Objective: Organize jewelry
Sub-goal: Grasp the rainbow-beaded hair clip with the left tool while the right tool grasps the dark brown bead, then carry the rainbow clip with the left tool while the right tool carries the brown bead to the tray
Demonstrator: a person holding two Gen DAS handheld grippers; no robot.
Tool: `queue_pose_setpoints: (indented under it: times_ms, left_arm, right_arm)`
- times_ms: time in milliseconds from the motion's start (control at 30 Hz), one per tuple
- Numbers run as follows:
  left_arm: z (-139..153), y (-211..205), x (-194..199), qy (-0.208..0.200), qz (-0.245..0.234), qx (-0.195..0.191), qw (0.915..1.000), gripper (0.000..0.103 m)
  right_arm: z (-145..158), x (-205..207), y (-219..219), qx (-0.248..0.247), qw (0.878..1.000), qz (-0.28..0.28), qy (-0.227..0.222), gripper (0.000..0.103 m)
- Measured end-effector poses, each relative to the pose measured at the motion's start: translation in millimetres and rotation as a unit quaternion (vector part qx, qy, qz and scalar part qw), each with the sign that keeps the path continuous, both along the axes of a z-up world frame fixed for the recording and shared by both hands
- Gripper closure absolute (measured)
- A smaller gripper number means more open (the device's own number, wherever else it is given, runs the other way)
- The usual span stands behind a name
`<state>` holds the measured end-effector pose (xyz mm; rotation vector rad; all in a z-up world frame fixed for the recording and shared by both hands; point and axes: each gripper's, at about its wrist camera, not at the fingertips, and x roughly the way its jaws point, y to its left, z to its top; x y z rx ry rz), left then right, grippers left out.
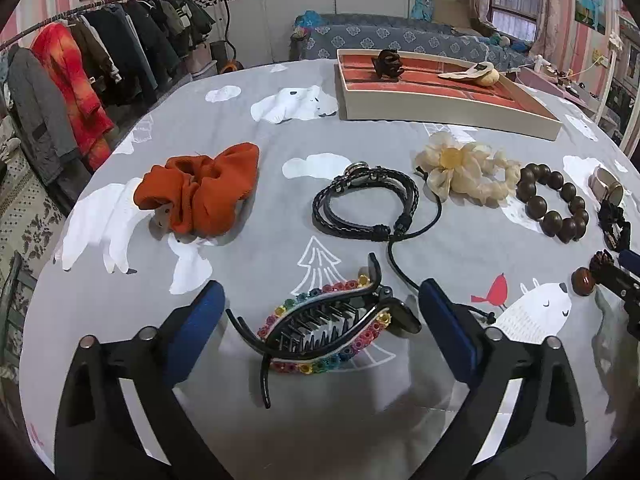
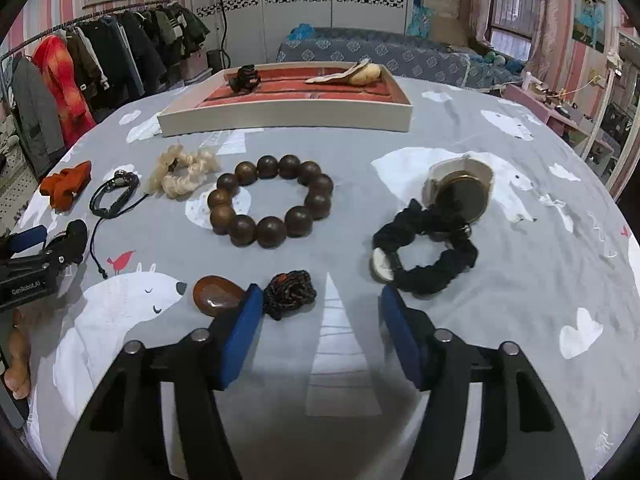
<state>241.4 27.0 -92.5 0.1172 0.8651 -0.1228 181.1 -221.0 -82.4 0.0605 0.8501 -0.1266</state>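
Note:
My left gripper (image 1: 320, 304) is open low over the table, its blue pads on either side of a black hair claw with rainbow stones (image 1: 326, 328). Beyond lie an orange scrunchie (image 1: 200, 192), a black braided bracelet (image 1: 368, 200), a cream flower scrunchie (image 1: 464, 168) and a brown bead bracelet (image 1: 554, 202). My right gripper (image 2: 322, 312) is open and empty, near a brown hair tie with an amber stone (image 2: 256, 294). Ahead lie the bead bracelet (image 2: 272, 200), a black scrunchie (image 2: 428, 252) and a watch (image 2: 460, 192). A red-lined tray (image 2: 288, 118) holds a dark claw clip (image 2: 245, 78) and a cream clip (image 2: 352, 73).
The table has a grey cloth (image 1: 280, 400) with polar bears. A clothes rack (image 1: 88, 60) stands at the left and a sofa (image 2: 380, 54) behind the table. The tray also shows in the left wrist view (image 1: 440, 108). The left gripper shows at the left edge of the right wrist view (image 2: 36, 260).

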Motion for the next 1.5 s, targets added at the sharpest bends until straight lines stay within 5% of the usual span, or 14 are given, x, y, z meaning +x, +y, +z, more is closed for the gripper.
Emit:
queue_pose_setpoints:
  times_ms: [333, 1067, 1500]
  left_arm:
    - [-3, -1, 1, 0.009, -0.001, 0.003, 1.0, 0.011]
    - [0, -7, -9, -0.006, 0.0, 0.035, 0.9993, 0.012]
    - [46, -6, 1, -0.059, 0.006, 0.014, 0.9982, 0.012]
  right_arm:
    - [-2, 6, 5, 0.023, 0.999, 0.029, 0.005, 0.076]
    - [12, 2, -13, 0.033, 0.999, 0.018, -0.026, 0.077]
    - [47, 17, -24, 0.026, 0.997, 0.028, -0.066, 0.08]
